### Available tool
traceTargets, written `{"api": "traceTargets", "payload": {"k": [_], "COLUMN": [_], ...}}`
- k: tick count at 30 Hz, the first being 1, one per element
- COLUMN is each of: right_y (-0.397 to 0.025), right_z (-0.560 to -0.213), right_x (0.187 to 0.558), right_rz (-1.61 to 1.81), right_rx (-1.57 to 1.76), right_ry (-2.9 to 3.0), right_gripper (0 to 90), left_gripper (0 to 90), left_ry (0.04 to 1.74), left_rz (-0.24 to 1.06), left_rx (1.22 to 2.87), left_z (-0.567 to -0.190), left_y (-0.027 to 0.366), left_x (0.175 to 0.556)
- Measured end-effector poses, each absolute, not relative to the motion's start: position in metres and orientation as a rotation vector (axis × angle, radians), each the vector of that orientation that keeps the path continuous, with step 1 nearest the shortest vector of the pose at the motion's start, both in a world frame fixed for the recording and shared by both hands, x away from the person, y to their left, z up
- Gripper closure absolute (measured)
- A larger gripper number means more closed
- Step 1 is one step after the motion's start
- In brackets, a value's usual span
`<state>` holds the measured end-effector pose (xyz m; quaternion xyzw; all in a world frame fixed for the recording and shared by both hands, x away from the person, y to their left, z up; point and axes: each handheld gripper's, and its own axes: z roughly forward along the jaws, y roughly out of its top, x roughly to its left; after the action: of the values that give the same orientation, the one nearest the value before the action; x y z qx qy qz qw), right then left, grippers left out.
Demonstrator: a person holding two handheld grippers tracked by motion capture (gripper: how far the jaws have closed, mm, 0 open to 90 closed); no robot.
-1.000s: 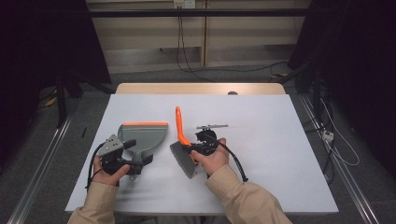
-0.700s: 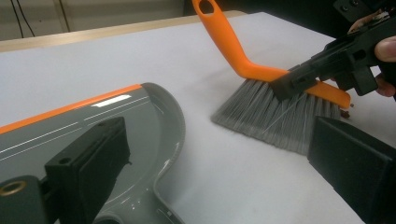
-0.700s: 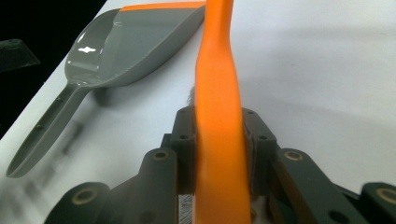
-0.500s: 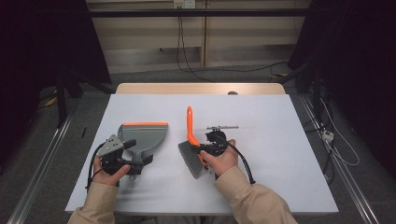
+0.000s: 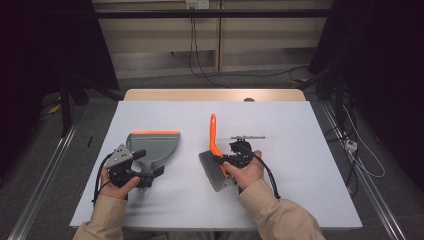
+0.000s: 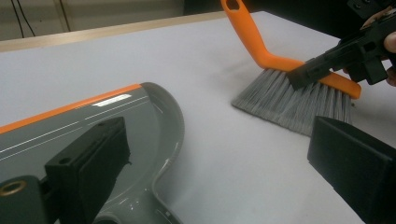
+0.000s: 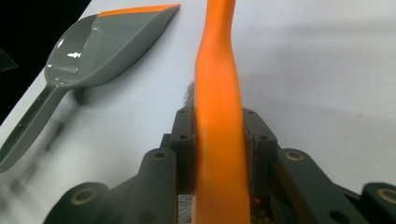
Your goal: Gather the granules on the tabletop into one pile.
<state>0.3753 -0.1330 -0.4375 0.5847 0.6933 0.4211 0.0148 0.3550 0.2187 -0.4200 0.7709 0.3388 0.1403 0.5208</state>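
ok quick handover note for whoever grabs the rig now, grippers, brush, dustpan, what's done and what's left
Right gripper: shut on the orange-handled hand brush with grey bristles, jaws clamped on the orange back. Bristles point toward the dustpan, handle points away from the person.
Left gripper: open, jaws either side of the handle of the grey plastic dustpan with an orange lip, not yet closed on it.
The dustpan lies flat on the white table, apart from the brush.
Done: brush grasped.
Left: probably grip the dustpan handle, then bring brush and pan together.
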Motion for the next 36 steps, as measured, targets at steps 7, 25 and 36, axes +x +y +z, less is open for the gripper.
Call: {"api": "traceTargets", "payload": {"k": [7,25,36], "right_y": [-0.141,-0.160,-0.168], "right_z": [-0.438,-0.438,-0.439], "right_x": [0.373,0.368,0.366], "right_rz": [1.303,1.289,1.290], "right_rx": [1.831,1.865,1.884], "right_ry": [2.142,2.104,2.082], "right_gripper": [70.3,70.1,70.0], "left_gripper": [5.2,5.2,5.2], "left_ry": [0.812,0.811,0.809], "left_rz": [0.336,0.340,0.338], "left_rx": [1.847,1.851,1.853], "left_z": [-0.420,-0.420,-0.420], "left_y": [0.219,0.218,0.218], "left_x": [0.355,0.355,0.355]}}
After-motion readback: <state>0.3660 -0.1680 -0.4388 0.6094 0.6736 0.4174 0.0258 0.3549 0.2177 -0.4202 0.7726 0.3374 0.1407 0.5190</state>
